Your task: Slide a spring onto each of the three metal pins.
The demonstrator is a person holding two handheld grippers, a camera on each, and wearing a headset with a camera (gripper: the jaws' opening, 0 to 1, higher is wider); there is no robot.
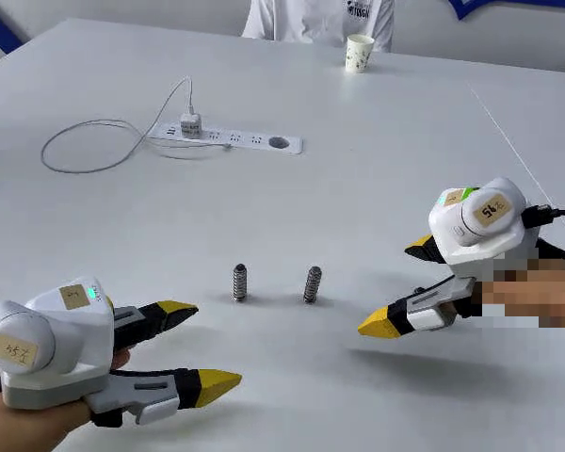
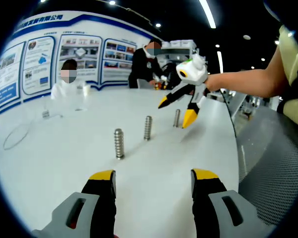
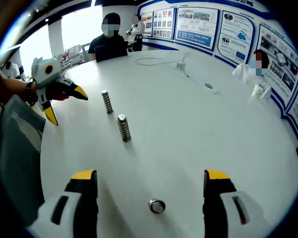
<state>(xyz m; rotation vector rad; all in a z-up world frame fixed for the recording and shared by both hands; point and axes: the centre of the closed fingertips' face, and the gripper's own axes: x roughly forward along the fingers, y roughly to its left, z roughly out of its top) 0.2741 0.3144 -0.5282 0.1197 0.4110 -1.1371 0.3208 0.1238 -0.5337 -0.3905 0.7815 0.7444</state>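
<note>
Two coil springs stand upright on pins in the middle of the white table: a left spring and a right spring. From the left gripper view they form a row with a third upright piece behind the nearest spring and the middle spring. The third piece is seen end-on, low between the right gripper's jaws. My left gripper is open at the near left, empty, short of the row. My right gripper is open over the row's right end.
A white power strip with a looped white cable lies at the back left. A paper cup stands by the far edge, in front of a seated person in white. People stand beyond the table.
</note>
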